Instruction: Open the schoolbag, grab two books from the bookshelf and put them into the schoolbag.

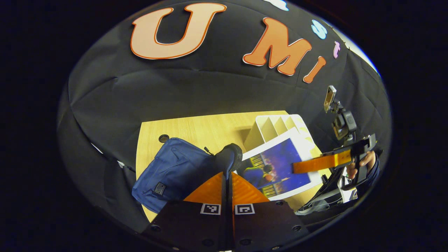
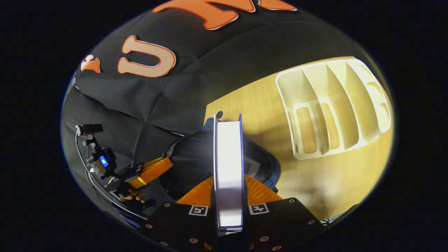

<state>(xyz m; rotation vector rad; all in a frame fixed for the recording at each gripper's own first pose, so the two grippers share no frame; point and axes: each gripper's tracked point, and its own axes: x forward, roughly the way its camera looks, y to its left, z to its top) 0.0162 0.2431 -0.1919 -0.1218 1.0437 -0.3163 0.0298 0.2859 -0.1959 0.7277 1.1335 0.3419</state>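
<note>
The blue schoolbag (image 1: 171, 171) lies on the wooden table (image 1: 196, 129). My left gripper (image 1: 227, 174) is shut on the black rim (image 1: 230, 156) of its mouth and holds that edge raised. A book with a blue and purple cover (image 1: 280, 164) hangs above the table beside the bag, with the right gripper (image 1: 295, 168) clamped on it. In the right gripper view the book (image 2: 228, 157) stands edge-on between my right gripper's (image 2: 228, 178) fingers, over the dark open mouth of the bag (image 2: 192, 164). The left gripper (image 2: 169, 161) holds the bag's edge at the left.
The white bookshelf (image 2: 332, 105) stands on the table to the right of the bag, its slots bare; it sits behind the book (image 1: 276, 124) in the left gripper view. A hand (image 2: 133, 196) grips the left tool. Bare table lies in front of the shelf (image 2: 332, 182).
</note>
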